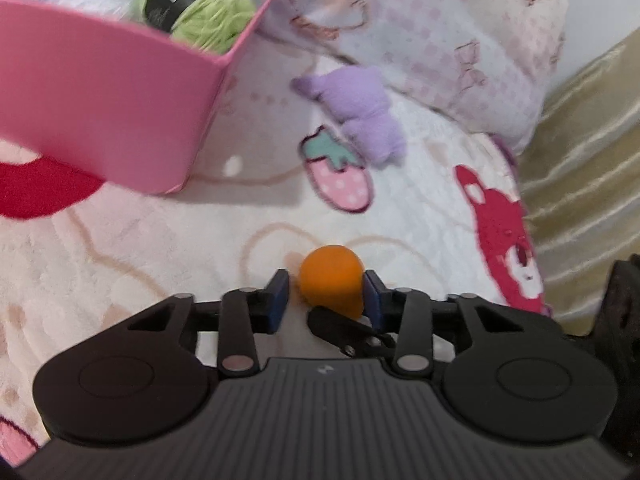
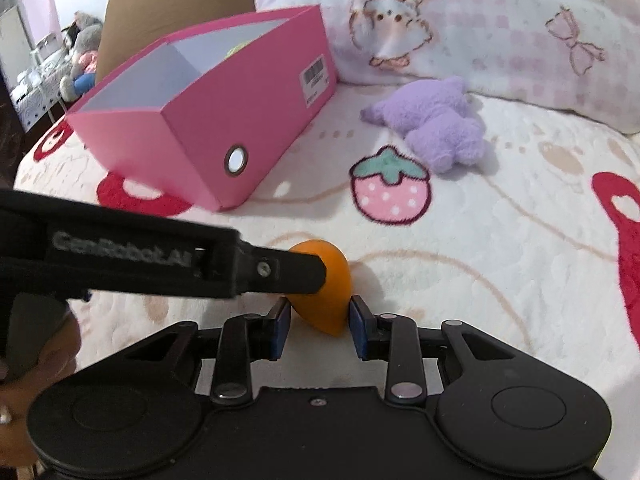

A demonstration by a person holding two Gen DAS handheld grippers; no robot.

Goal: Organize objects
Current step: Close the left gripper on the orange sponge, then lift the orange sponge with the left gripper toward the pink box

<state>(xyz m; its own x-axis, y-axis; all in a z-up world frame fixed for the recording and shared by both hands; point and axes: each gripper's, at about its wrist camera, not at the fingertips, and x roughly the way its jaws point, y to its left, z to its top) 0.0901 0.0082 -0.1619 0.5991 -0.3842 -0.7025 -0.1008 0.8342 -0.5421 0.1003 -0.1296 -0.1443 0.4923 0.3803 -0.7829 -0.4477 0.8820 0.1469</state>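
Note:
An orange teardrop-shaped sponge [image 1: 331, 283] sits between the blue pads of both grippers above the blanket. In the left wrist view my left gripper [image 1: 327, 298] has its right pad against the sponge and a small gap at the left pad. A black finger of the right gripper [image 1: 340, 326] crosses below the sponge. In the right wrist view the sponge [image 2: 320, 294] lies between the pads of my right gripper [image 2: 318, 322], with small gaps on both sides. The left gripper's finger [image 2: 288, 272] presses on the sponge from the left.
A pink open box [image 2: 224, 120] stands at the back left; it holds a green yarn skein [image 1: 196, 0]. A purple plush toy [image 2: 436, 120] lies on the patterned blanket [image 2: 480, 240]. A pillow [image 2: 480, 20] lies behind. A brown cardboard box [image 2: 176, 4] stands behind the pink box.

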